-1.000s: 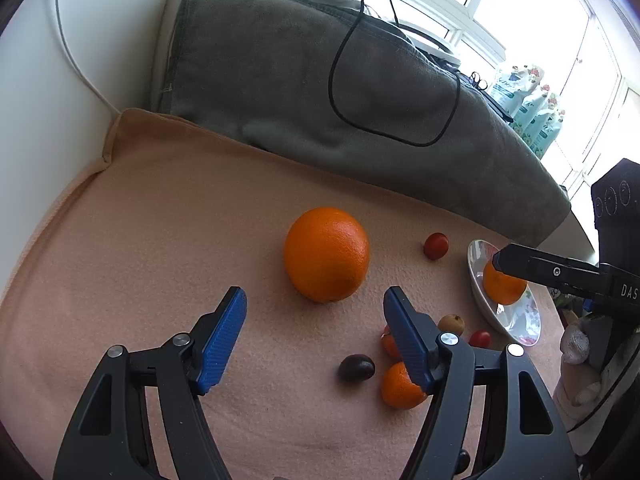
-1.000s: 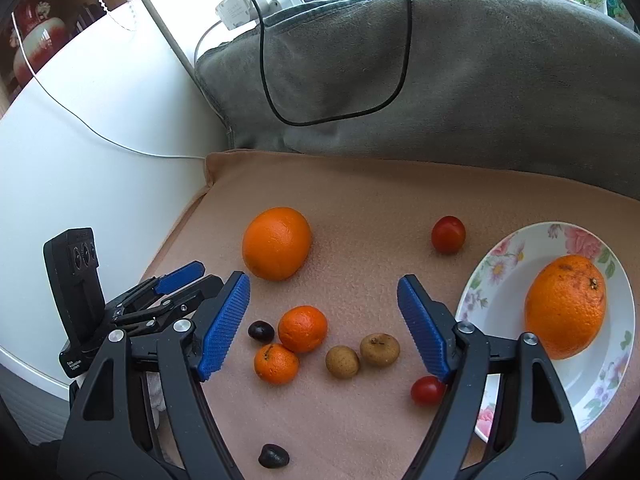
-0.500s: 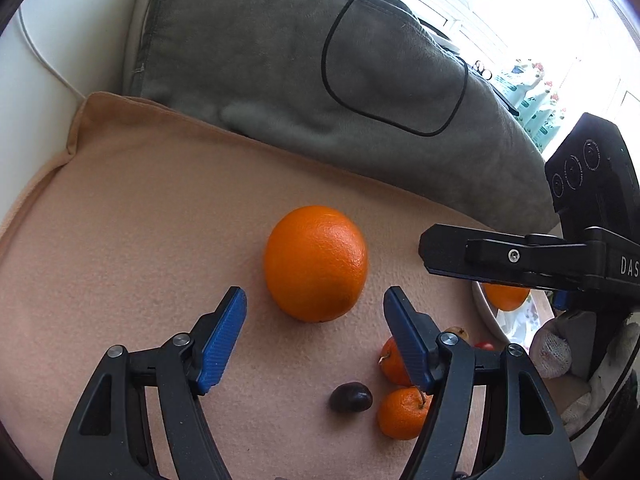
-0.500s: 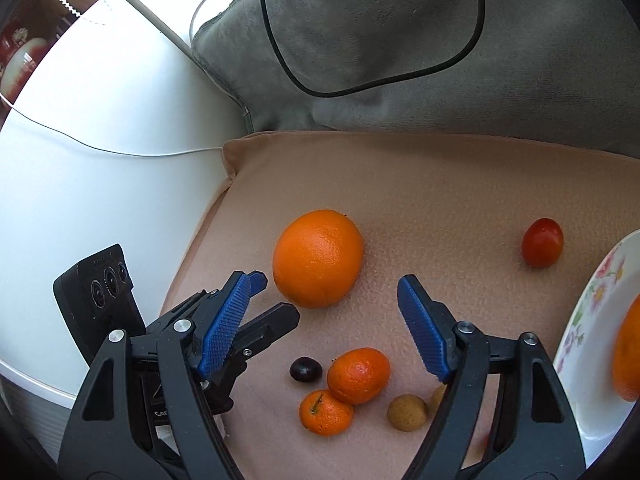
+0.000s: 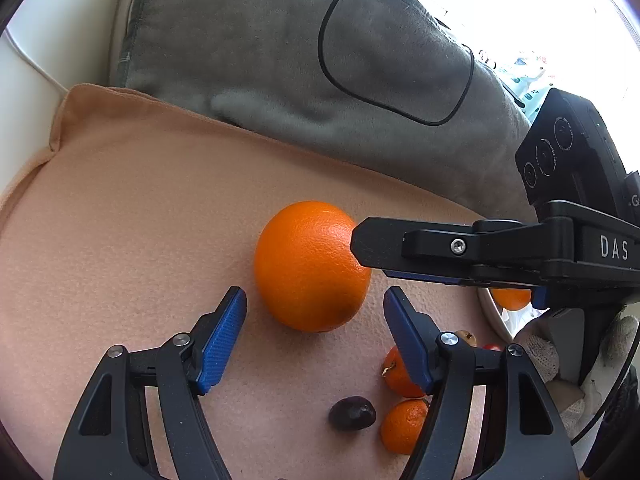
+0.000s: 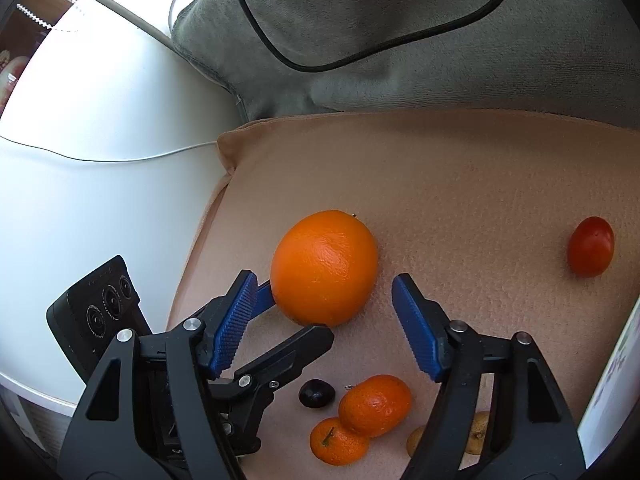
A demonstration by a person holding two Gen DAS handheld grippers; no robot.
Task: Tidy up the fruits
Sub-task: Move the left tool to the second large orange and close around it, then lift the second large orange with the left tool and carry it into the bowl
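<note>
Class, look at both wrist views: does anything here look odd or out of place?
Yes: both grippers crowd the same large orange on the peach cloth. The left gripper frames it while the right gripper, jaws closing, frames it too.

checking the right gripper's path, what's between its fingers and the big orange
Nothing but bare peach cloth. In the right wrist view the right gripper, jaws closing, faces the big orange, its pads short of it.

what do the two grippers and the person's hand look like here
Both grippers, left gripper and right gripper, are matte black plastic frames with silver screws and two fingers tipped by ribbed blue pads. Seen from the left wrist, the right gripper bears white letters DAS and a black camera block with three round lenses. The hand wears a white knit glove.
</note>
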